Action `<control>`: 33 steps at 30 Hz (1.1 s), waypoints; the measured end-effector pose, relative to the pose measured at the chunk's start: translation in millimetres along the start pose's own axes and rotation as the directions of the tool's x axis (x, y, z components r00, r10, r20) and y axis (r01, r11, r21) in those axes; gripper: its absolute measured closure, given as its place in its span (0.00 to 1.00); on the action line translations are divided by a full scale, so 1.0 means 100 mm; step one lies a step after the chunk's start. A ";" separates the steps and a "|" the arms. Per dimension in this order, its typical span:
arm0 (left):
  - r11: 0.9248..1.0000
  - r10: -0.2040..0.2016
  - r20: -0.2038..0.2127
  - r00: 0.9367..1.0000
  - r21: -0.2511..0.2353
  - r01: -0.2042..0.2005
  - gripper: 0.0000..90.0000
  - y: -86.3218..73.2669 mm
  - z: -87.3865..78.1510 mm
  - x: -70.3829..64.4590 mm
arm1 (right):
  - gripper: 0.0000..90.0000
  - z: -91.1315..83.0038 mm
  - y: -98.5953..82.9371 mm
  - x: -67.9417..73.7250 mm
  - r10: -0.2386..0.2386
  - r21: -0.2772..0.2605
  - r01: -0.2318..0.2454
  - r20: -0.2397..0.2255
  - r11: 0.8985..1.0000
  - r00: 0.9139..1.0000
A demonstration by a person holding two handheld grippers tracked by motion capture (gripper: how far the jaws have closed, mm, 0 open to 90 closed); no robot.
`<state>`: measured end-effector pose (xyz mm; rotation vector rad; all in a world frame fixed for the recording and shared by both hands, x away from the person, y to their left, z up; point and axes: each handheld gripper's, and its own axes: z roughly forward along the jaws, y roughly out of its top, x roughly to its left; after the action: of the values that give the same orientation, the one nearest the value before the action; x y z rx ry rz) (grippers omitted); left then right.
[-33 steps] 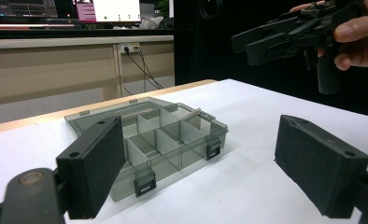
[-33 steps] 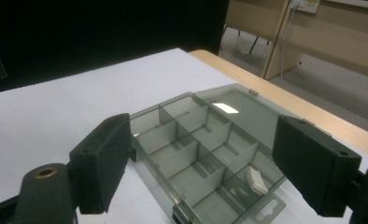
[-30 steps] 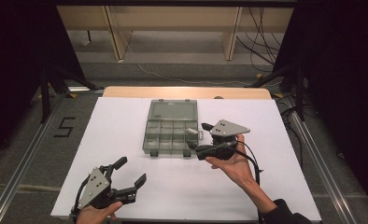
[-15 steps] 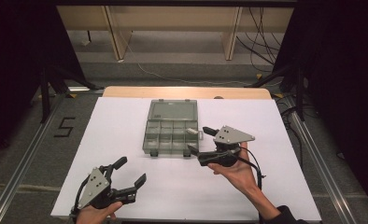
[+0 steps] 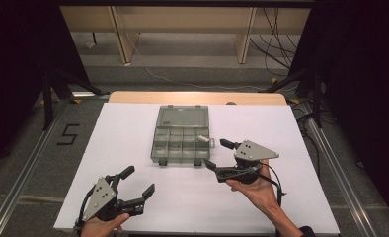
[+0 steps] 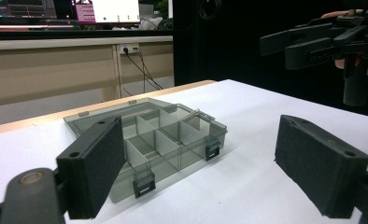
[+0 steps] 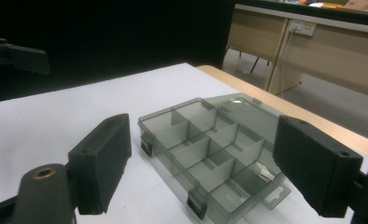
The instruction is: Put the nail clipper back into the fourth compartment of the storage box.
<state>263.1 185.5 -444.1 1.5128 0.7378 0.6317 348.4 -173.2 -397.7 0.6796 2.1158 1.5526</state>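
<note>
2 tools (image 5: 135,180) (image 5: 216,154) flank organizer box (image 5: 181,139), apart.

Each hand is fitted with a black gripper: the left gripper (image 5: 133,190) and the right gripper (image 5: 217,154). A grey three-cornered plate (image 5: 254,150), dotted with small screws, is carried on top of each. Black cables (image 5: 275,181) are trailed from the bodies. The fingers (image 6: 95,165) are formed as thick, flat black blocks with small round holes. A dark cuff (image 5: 306,231) is worn at the right wrist.
</note>
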 end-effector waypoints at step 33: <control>1.000 0.003 0.004 1.000 -0.007 -0.003 0.17 0.00 0.00 0.00 | 0.19 -0.28 -0.20 0.05 0.047 -0.025 -0.047 0.004 0.999 0.999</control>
<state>263.0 185.5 -443.7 1.5086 0.7293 0.6332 325.1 -196.5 -409.6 0.7287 2.0876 1.5979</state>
